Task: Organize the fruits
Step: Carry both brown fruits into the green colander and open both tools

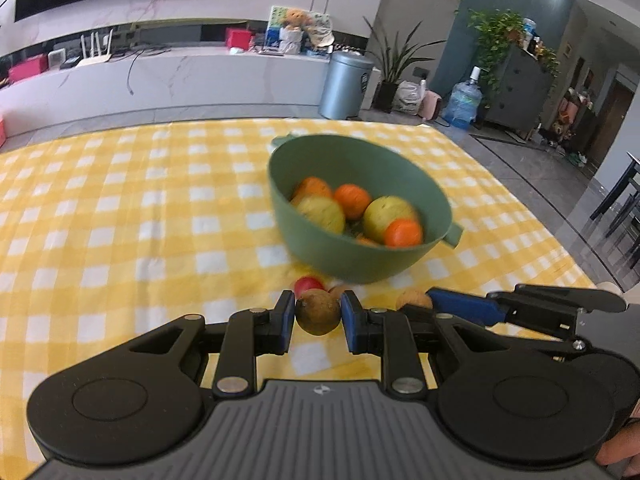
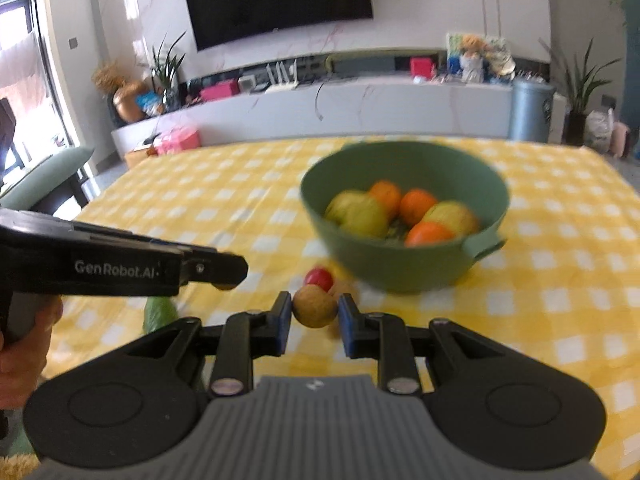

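Observation:
My left gripper (image 1: 318,312) is shut on a brown round fruit (image 1: 318,312) just above the cloth. My right gripper (image 2: 314,308) is shut on a tan round fruit (image 2: 314,306); it also shows in the left wrist view (image 1: 414,299), held by the right gripper's blue pad. A green bowl (image 1: 304,216) (image 2: 440,160) beyond both grippers holds several oranges (image 1: 352,200) and yellow-green apples (image 1: 322,212). A small red fruit (image 1: 308,284) (image 2: 319,278) lies on the cloth in front of the bowl, with another brown fruit beside it.
A yellow checked tablecloth (image 1: 120,220) covers the table. A green object (image 2: 160,312) lies on the cloth at the left, under the left gripper's arm (image 2: 120,264). The table's right edge (image 1: 560,240) drops to the floor.

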The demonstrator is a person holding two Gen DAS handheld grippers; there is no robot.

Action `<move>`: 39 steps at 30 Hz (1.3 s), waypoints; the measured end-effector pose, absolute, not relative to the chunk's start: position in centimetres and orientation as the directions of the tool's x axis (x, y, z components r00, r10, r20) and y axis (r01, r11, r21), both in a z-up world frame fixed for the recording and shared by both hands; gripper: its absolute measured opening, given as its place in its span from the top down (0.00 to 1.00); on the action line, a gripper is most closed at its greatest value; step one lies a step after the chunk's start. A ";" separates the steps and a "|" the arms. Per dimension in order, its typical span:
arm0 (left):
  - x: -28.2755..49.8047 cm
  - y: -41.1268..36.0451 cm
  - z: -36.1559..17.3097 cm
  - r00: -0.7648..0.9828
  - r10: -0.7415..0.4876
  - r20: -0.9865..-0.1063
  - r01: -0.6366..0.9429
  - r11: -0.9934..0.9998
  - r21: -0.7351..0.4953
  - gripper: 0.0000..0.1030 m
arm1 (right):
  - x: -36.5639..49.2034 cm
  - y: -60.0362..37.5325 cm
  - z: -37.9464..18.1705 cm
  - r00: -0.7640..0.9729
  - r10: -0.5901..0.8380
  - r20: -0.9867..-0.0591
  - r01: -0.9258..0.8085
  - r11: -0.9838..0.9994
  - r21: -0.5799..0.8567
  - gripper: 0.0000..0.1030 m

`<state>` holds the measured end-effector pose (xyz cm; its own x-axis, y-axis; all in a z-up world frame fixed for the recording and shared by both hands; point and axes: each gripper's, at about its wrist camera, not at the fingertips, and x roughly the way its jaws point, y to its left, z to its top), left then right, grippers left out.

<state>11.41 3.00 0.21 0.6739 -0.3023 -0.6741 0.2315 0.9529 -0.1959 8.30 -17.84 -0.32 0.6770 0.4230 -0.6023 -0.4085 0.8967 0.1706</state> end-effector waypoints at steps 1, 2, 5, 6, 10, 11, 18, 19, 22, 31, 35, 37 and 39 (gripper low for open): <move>11.7 2.7 0.4 0.675 -0.307 -0.670 0.238 0.951 -0.196 0.73 | 8.5 -18.1 0.1 0.687 0.417 -0.595 -0.405 0.900 0.164 0.79; 12.0 2.5 0.7 0.677 -0.312 -0.667 0.244 0.950 -0.196 0.73 | 8.7 -18.3 0.4 0.695 0.412 -0.589 -0.402 0.902 0.155 0.79; 13.1 1.7 1.4 0.677 -0.324 -0.661 0.255 0.946 -0.202 0.73 | 9.5 -18.8 1.3 0.716 0.390 -0.579 -0.396 0.910 0.123 0.79; 13.4 1.5 1.6 0.678 -0.328 -0.658 0.260 0.944 -0.203 0.73 | 9.9 -19.0 1.7 0.722 0.384 -0.576 -0.395 0.912 0.114 0.79; 15.3 0.4 1.8 0.661 -0.343 -0.667 0.278 0.938 -0.208 0.73 | 11.5 -19.5 2.5 0.739 0.359 -0.570 -0.394 0.917 0.067 0.79; 15.7 0.2 1.8 0.656 -0.346 -0.671 0.281 0.937 -0.208 0.73 | 12.0 -19.6 2.6 0.743 0.351 -0.570 -0.393 0.918 0.053 0.79; 18.8 -1.3 1.0 0.625 -0.338 -0.703 0.287 0.938 -0.195 0.74 | 15.5 -20.0 2.1 0.724 0.315 -0.614 -0.392 0.920 0.010 0.79; 19.2 -1.3 0.7 0.618 -0.339 -0.709 0.285 0.937 -0.199 0.74 | 16.0 -20.1 2.0 0.717 0.314 -0.622 -0.394 0.919 0.010 0.79; 20.0 -1.5 0.1 0.604 -0.335 -0.724 0.279 0.939 -0.202 0.74 | 17.3 -20.2 1.3 0.695 0.314 -0.646 -0.401 0.916 0.015 0.79; 21.5 -0.9 -1.4 0.571 -0.360 -0.737 0.252 0.932 -0.260 0.74 | 19.0 -19.9 0.1 0.663 0.319 -0.677 -0.439 0.899 -0.006 0.79; 22.2 -0.5 -2.1 0.564 -0.346 -0.750 0.215 0.938 -0.271 0.74 | 19.2 -19.5 0.0 0.663 0.319 -0.678 -0.454 0.891 -0.025 0.79; 22.5 -0.4 -2.2 0.561 -0.348 -0.751 0.210 0.938 -0.277 0.73 | 19.4 -19.3 -0.1 0.662 0.320 -0.678 -0.459 0.888 -0.029 0.79; 22.6 -0.5 -2.1 0.559 -0.345 -0.754 0.211 0.938 -0.273 0.73 | 19.5 -19.1 0.0 0.659 0.325 -0.679 -0.469 0.883 -0.033 0.79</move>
<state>22.61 -0.52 -2.12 0.5589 -0.3455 -0.7539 0.2112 0.9384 -0.2734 19.55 -19.06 -0.05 0.6587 0.3247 -0.6788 -0.4688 0.8827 -0.0328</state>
